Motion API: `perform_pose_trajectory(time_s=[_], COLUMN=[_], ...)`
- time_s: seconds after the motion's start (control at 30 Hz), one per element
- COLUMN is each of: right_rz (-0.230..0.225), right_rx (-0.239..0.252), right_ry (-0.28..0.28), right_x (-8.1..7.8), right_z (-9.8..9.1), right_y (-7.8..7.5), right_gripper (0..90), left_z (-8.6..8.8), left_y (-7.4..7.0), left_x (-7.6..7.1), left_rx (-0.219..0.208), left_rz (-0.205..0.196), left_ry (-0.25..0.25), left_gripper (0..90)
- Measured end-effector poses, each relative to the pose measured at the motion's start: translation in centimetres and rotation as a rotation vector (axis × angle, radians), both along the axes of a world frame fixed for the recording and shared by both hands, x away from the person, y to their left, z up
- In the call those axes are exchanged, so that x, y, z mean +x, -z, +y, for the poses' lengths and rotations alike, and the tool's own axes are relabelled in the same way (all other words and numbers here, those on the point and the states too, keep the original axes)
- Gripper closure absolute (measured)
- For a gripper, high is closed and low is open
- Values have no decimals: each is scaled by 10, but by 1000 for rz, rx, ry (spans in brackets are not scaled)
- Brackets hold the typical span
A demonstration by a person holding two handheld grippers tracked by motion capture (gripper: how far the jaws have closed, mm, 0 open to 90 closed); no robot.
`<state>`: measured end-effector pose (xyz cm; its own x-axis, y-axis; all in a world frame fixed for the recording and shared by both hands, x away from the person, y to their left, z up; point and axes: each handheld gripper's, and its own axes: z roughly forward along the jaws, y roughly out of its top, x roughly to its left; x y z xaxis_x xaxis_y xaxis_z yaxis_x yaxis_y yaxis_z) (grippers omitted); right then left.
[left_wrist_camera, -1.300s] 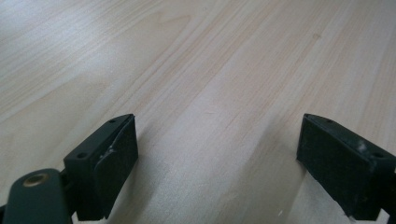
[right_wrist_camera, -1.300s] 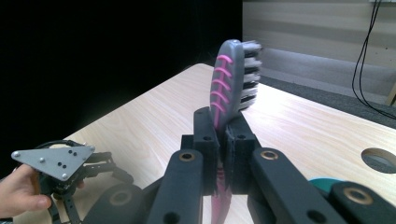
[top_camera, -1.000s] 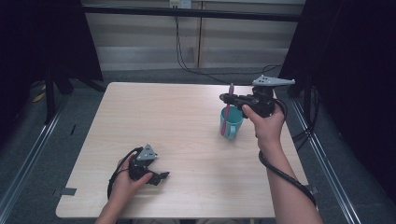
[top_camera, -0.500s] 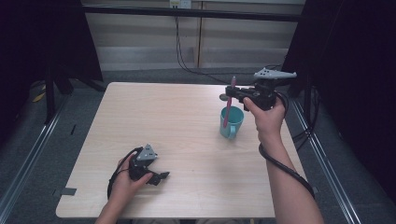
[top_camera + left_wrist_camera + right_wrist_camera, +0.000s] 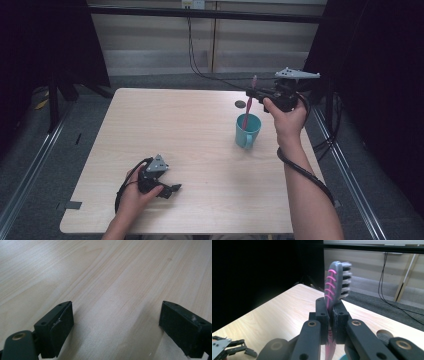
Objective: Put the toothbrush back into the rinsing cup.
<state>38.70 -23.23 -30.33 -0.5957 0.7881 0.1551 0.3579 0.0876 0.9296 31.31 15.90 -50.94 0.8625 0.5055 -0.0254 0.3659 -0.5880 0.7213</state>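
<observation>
My right gripper (image 5: 329, 315) is clamped on the pink toothbrush (image 5: 248, 107), bristles up, its tail end dipping into the teal cup (image 5: 247, 131). Next (I judge): lift straight clear of the rim. My left gripper (image 5: 167, 190) rests on the table (image 5: 175, 125), jaws wide, holding nothing.

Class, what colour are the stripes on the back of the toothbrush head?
Pink stripes on grey toothbrush, best in the right gripper view.

Pale wood-grain bench (image 5: 190, 130) with a smooth, faintly sheened top, matt black plastic right hand-held gripper (image 5: 331, 315) with metal rivets, glossy pink-and-grey plastic toothbrush (image 5: 335, 282) with stiff bristles, smooth teal plastic-looking cup (image 5: 247, 131), left hand-held gripper (image 5: 117, 327) pads matt, scuffed black
</observation>
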Motion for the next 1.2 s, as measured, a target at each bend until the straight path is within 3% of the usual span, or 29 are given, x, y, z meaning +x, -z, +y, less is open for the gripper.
perform_pose_trajectory(time_s=[0.73, 1.2], right_rz=[-26, -6], right_rx=[-32, -39], right_ry=[94, 121], right_x=[18, 18], right_z=[-11, -14], right_y=[19, 51], right_gripper=[852, 851], left_z=[0, 0], left_y=[0, 0], left_x=[0, 0], left_rx=[-1, -4], left_rz=[0, -1], left_ry=[0, -3], left_gripper=[120, 120])
